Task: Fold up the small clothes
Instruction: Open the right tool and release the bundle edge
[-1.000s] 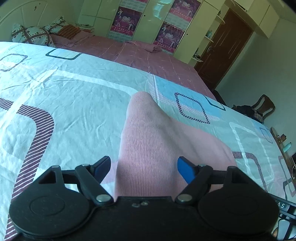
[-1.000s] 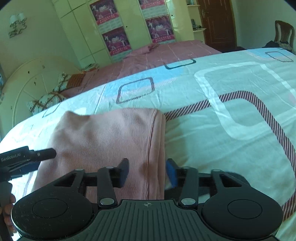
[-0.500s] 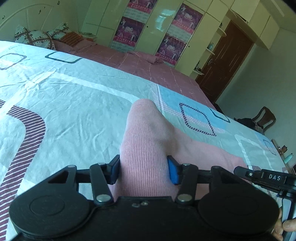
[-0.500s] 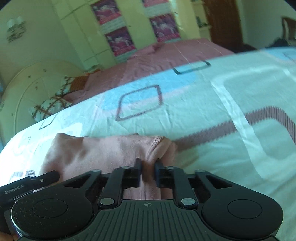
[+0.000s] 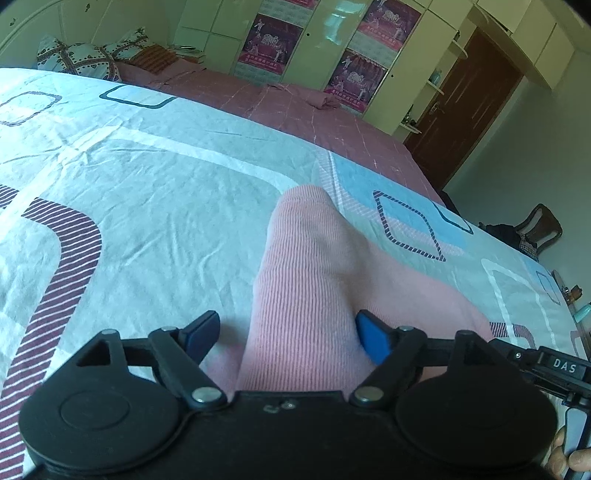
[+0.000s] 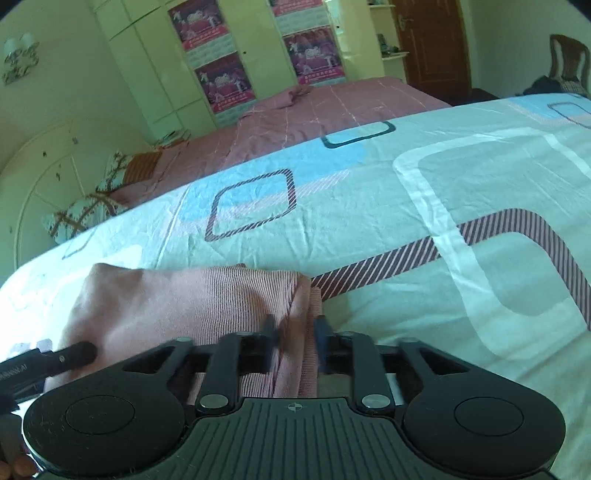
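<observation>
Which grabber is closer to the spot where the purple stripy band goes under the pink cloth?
The right gripper. It straddles the pink cloth's edge, right beside where the striped band slips under. The left gripper sits at the cloth's other side, farther away.

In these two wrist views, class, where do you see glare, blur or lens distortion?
Left wrist view: glare on the glossy wardrobe doors; the bed's far edge bows from the fisheye. Right wrist view: the gripper's opening fingers smear around the pink garment; the dark door leans.
</observation>
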